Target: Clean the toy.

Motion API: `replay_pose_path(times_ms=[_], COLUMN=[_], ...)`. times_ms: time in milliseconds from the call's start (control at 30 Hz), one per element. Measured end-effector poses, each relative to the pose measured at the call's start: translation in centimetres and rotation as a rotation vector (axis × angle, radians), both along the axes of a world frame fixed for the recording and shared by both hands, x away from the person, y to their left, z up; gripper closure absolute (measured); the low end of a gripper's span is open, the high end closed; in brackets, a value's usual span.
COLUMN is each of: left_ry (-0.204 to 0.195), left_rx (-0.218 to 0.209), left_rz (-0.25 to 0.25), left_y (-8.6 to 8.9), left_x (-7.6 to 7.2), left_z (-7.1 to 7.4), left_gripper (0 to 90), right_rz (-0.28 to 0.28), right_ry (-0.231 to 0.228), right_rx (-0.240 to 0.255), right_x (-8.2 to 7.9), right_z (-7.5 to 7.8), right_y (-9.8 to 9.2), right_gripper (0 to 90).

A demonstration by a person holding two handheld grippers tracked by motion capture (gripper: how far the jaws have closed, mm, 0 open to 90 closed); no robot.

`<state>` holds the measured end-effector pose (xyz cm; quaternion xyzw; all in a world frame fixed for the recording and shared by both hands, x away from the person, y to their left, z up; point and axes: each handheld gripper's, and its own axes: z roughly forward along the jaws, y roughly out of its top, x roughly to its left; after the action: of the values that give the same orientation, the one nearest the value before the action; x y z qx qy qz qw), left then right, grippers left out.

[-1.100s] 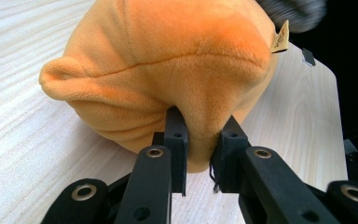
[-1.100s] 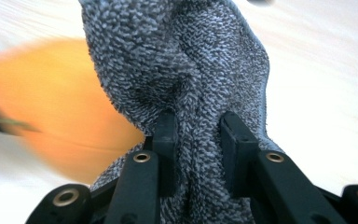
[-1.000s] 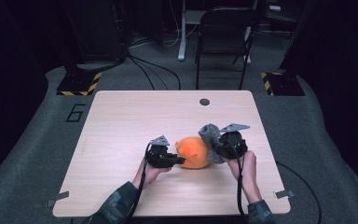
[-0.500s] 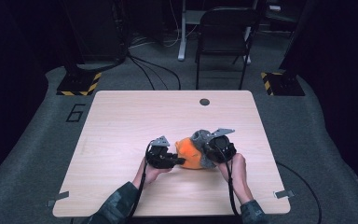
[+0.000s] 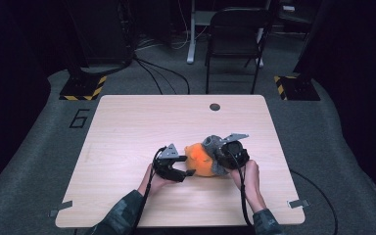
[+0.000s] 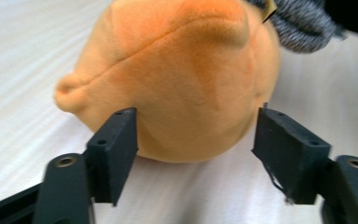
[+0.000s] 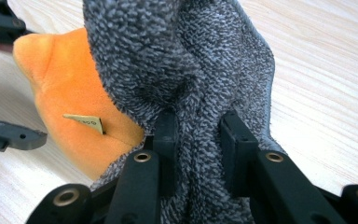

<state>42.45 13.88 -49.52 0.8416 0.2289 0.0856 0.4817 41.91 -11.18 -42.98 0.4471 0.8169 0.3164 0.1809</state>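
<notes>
An orange plush toy lies on the wooden table, right of centre and near the front. A grey knit cloth drapes over its right side. My left gripper stands open with its jaws straddling the plush; the left jaw touches it. My right gripper is shut on a fold of the grey cloth, pinched between the jaws of that gripper. A small tan tag shows on the plush under the cloth's edge.
A small black round cap is set in the table near its far edge. A dark chair stands on the floor behind the table. Yellow-and-black striped bases sit on the floor at both far corners.
My right gripper has shifted left and nearer the plush with the grey cloth, which now covers more of the toy. The left gripper has barely moved.
</notes>
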Motion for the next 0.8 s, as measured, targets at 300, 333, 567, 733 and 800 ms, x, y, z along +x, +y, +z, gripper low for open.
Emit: replay_pose_path(times_ms=[300,333,567,733,800], left_ry=[-0.147,-0.157,-0.264,-0.289,-0.305], left_rx=[0.174,0.188,0.232,0.225,0.222], left_rz=[0.013,0.009,0.014,0.013,0.012], left_y=[-0.5,-0.6,-1.2,-1.5,-1.6], left_x=[-0.3,-0.3,-0.7,-0.8,-0.8], left_z=[-1.3,-1.4,-2.0,-2.2,-2.2], left_gripper=[15.7,15.5,15.0,15.2,15.4], right_rz=[-0.007,-0.002,-0.004,-0.001,0.000], right_ry=[0.009,0.011,0.014,0.015,0.018], right_rx=[0.007,0.006,0.010,0.010,0.013], right_x=[0.3,0.3,0.4,0.5,0.5], right_z=[0.0,0.0,-0.1,-0.1,-0.1], right_y=[-0.1,-0.1,-0.2,-0.2,-0.2], right_gripper=[70.7,70.7,70.7,70.7,70.7])
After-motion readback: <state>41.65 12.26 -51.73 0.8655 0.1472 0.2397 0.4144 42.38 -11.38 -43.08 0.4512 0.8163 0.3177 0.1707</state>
